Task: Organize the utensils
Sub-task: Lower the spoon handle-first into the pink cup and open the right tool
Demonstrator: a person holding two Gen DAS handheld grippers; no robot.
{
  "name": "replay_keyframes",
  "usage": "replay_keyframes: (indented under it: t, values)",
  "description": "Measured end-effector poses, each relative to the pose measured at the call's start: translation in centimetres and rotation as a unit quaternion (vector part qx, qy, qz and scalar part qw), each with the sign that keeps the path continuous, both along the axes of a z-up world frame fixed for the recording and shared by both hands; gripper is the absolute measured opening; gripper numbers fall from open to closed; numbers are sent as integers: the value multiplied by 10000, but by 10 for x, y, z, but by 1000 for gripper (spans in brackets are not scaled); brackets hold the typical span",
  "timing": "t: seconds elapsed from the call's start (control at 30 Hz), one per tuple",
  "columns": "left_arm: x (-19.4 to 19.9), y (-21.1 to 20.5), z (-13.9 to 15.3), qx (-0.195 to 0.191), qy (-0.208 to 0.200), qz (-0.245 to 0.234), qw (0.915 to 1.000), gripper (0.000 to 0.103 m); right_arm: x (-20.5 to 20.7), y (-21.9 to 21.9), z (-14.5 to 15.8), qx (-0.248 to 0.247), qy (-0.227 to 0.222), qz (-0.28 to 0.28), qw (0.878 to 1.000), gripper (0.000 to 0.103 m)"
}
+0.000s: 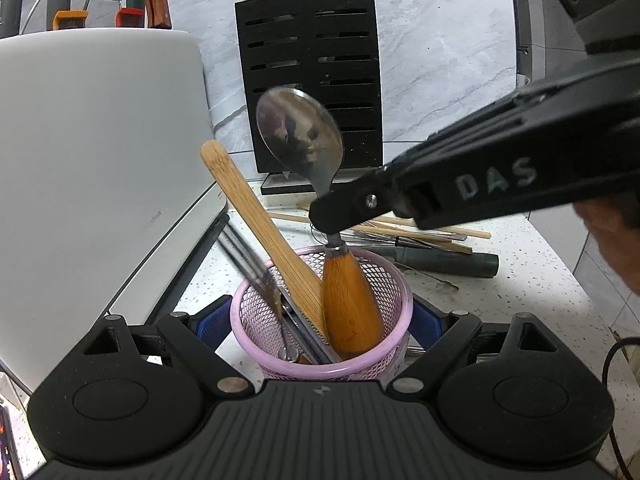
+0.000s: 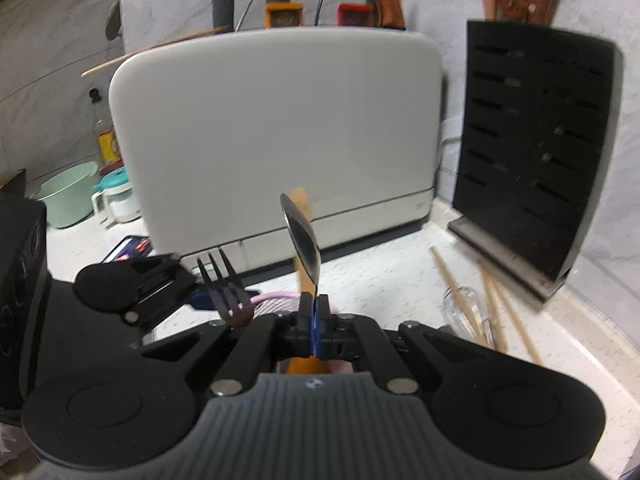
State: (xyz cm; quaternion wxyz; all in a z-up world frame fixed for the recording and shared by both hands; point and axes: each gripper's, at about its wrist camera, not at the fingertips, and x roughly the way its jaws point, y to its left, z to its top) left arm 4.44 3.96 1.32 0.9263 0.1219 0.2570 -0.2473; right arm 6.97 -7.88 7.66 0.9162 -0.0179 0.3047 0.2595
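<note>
A pink mesh utensil cup point(image 1: 256, 354) stands on the counter, clasped on both sides by my left gripper point(image 1: 322, 320), whose blue pads press its wall. Inside it are a bamboo spatula point(image 1: 248, 216), a fork point(image 2: 224, 280) and other metal utensils. My right gripper point(image 1: 334, 216) is shut on the neck of a metal spoon point(image 1: 300, 132) with a wooden handle point(image 1: 350, 304). The handle stands in the cup, bowl upward. In the right wrist view the spoon point(image 2: 302, 240) rises from between the shut right gripper point(image 2: 314, 320).
A grey appliance point(image 1: 88, 168) stands close on the left. A black knife block point(image 1: 316, 84) stands behind the cup. Chopsticks point(image 1: 420, 228), a whisk point(image 2: 466, 308) and a dark green handle point(image 1: 448, 262) lie on the counter to the right. A green bowl point(image 2: 68, 200) sits far left.
</note>
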Motion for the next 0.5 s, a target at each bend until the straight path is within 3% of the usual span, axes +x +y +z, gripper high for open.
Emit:
replay_keyframes:
  t: [0.3,0.5]
  values:
    - [0,0,0,-2,-7,-1,10000,103,-2,10,-8,-312,132,365,9988,0]
    - [0,0,0,-2,-5,2,10000,103,3,3,-9,-251,323,150,9991,0]
